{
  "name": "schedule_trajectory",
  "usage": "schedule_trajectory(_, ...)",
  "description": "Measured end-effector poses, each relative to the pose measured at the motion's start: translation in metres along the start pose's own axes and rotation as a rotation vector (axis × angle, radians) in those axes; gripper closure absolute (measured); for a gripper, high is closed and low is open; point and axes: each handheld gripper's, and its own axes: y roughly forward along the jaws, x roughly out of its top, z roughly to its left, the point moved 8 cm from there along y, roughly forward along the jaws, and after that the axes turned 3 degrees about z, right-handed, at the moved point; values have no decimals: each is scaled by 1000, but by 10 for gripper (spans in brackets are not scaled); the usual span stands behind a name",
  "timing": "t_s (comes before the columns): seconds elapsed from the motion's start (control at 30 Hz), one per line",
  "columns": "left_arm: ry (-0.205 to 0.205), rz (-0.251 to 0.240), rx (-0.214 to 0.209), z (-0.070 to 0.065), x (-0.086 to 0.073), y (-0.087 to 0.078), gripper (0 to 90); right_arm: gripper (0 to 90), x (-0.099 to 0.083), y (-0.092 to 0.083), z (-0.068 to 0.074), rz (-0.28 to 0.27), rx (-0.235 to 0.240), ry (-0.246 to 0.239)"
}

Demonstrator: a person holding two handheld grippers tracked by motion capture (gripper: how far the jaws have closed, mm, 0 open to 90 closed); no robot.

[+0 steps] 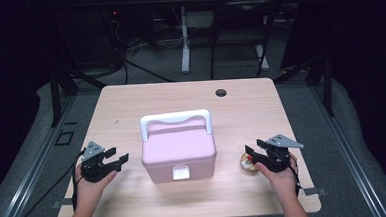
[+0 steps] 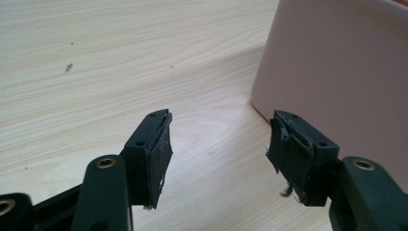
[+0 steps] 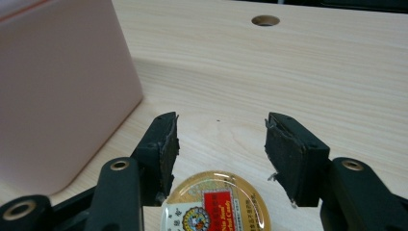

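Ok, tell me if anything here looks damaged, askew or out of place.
The jaw pads are worn: on the left gripper the right-hand pad is torn and peeling with frayed bits hanging, and the right gripper has ragged pad edges too. The pink box sits square and latched; the round tin lies flat.

Open tongs (image 3: 221, 144) above gold-lidded tin (image 3: 216, 204)
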Motion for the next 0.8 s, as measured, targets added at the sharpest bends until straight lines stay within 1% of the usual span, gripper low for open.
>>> schedule_trajectory(0.03,-6,15,-8,1,-2,-1,426,451,-1,1,0,4,-6,4)
schedule_trajectory(0.07,-15,15,-8,1,-2,1,431,463,-2,1,1,18,-6,12)
schedule_trajectory(0.17,-24,19,-12,1,-3,3,439,473,-3,4,4,24,-9,13)
schedule_trajectory(0.2,-29,23,-10,1,-3,4,439,467,-2,5,4,24,-21,7)
schedule_trajectory(0.23,-34,29,-14,0,-3,6,439,461,-2,6,5,22,-34,13)
schedule_trajectory(0.27,-25,37,-2,-2,-3,7,439,456,-3,7,7,29,-26,15)
schedule_trajectory(0.3,-19,39,-4,-3,-3,8,439,450,-4,7,8,30,-22,10)
schedule_trajectory(0.37,-19,62,-20,-6,-4,9,441,411,-3,7,9,20,-38,17)
schedule_trajectory(0.43,-16,62,-19,-7,-4,10,445,412,-2,7,9,16,-44,22)
schedule_trajectory(0.47,-10,69,-22,-10,-5,9,447,412,-1,5,11,11,-44,26)
schedule_trajectory(0.53,-11,62,-23,-12,-4,9,455,439,-2,4,13,7,-40,14)
schedule_trajectory(0.57,-8,60,-31,-13,-3,8,455,439,-2,4,13,7,-40,14)
schedule_trajectory(0.6,-18,44,-46,-17,-2,8,483,481,-3,3,16,11,-18,-2)
schedule_trajectory(0.63,-18,44,-46,-17,-2,8,492,490,-3,3,18,12,-2,-5)
schedule_trajectory(0.73,-18,39,-66,-22,-1,8,516,511,-2,4,21,4,0,-20)
schedule_trajectory(0.77,-21,36,-79,-23,0,9,536,521,0,5,27,2,16,-25)
schedule_trajectory(0.8,-30,30,-88,-24,1,10,549,523,0,7,29,7,22,-30)
